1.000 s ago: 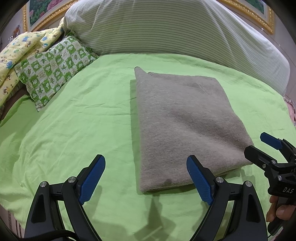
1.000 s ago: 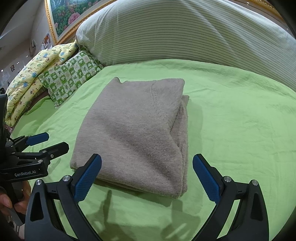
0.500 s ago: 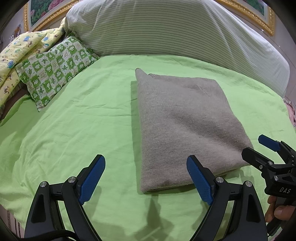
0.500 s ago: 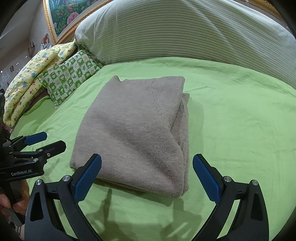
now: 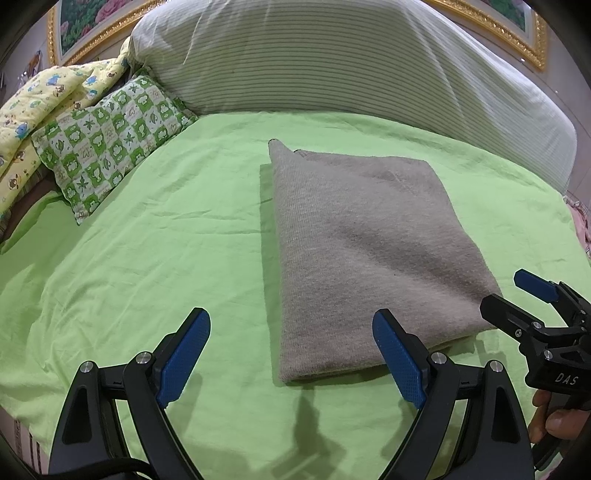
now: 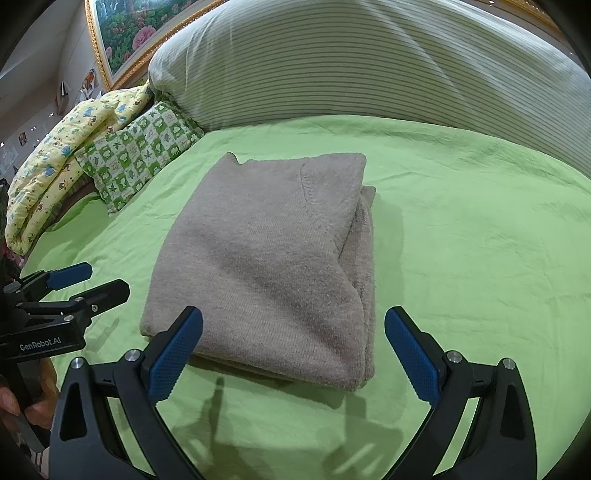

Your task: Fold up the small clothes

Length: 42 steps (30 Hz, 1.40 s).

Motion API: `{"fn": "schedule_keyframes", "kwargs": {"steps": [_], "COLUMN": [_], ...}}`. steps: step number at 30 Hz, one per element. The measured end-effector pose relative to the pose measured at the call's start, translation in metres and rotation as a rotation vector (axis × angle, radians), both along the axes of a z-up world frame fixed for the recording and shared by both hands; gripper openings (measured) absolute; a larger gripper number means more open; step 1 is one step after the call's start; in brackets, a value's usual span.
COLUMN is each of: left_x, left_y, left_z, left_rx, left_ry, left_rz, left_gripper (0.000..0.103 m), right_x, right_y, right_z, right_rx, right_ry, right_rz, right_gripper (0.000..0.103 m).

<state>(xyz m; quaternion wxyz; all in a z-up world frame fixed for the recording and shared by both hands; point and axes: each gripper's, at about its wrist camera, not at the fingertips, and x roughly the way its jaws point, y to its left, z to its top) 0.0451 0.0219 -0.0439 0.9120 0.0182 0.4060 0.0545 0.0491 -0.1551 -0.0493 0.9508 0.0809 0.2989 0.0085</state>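
A grey-brown knitted garment (image 5: 369, 254) lies folded into a compact rectangle on the green bedsheet (image 5: 147, 258), roughly at the middle of the bed. In the right wrist view the garment (image 6: 266, 258) shows several stacked layers along its right edge, with a curved seam line running down the top layer near the far right corner. Its upper face is smooth, crossed by a soft diagonal shadow.

The left gripper (image 5: 291, 354) hovers above the sheet just short of the garment's near left corner; its jaws stand wide apart and hold nothing. The blue pad (image 5: 397, 362) of its right finger overlaps the garment's near edge in the picture; contact cannot be judged. The right gripper (image 6: 293, 354) is likewise spread wide and empty, its left pad (image 6: 173, 354) overlapping the near edge of the fabric. Each gripper also appears at the margin of the other's view, with fingers of the holding hand (image 5: 554, 417) visible below it.

Behind the garment a large striped pillow (image 5: 332, 62) spans the head of the bed. To the left lie a green-and-white checked cushion (image 5: 110, 144) and a yellow printed quilt (image 5: 37, 99). A gilt-framed floral picture (image 6: 140, 26) hangs on the wall behind. Gripper shadows fall on the sheet near the camera. Nothing lies between the grippers and the garment.
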Motion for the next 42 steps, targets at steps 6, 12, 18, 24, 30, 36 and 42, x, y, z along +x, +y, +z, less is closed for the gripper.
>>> {"fn": "schedule_keyframes", "kwargs": {"steps": [6, 12, 18, 24, 30, 36, 42], "left_x": [-0.001, -0.001, -0.001, -0.001, -0.003, -0.003, -0.001], "left_y": [-0.002, -0.003, -0.005, -0.006, -0.008, -0.011, -0.013], "left_z": [0.001, 0.002, 0.003, 0.004, 0.006, 0.01, 0.012], "left_rx": [-0.002, 0.0, 0.002, 0.0, 0.005, 0.003, 0.004], "left_ry": [0.0, 0.0, -0.002, -0.004, -0.013, -0.031, -0.041], "left_rz": [-0.002, -0.008, -0.011, -0.012, -0.011, -0.02, -0.024], "left_gripper": [0.09, 0.09, 0.09, 0.09, 0.091, 0.091, 0.091], "right_x": [-0.001, 0.0, -0.003, -0.004, -0.006, -0.007, -0.006], "right_y": [-0.001, -0.002, -0.002, 0.0, 0.002, 0.0, -0.005], "right_z": [0.0, 0.001, 0.003, 0.006, 0.009, 0.012, 0.014], "right_rx": [0.0, 0.001, 0.005, 0.007, 0.008, 0.015, 0.018], "right_ry": [0.002, 0.001, -0.003, -0.011, -0.019, -0.03, -0.025], "right_rz": [-0.004, -0.003, -0.006, -0.005, -0.005, -0.015, -0.024], "right_gripper": [0.099, 0.099, 0.099, 0.099, 0.099, 0.099, 0.099]}}
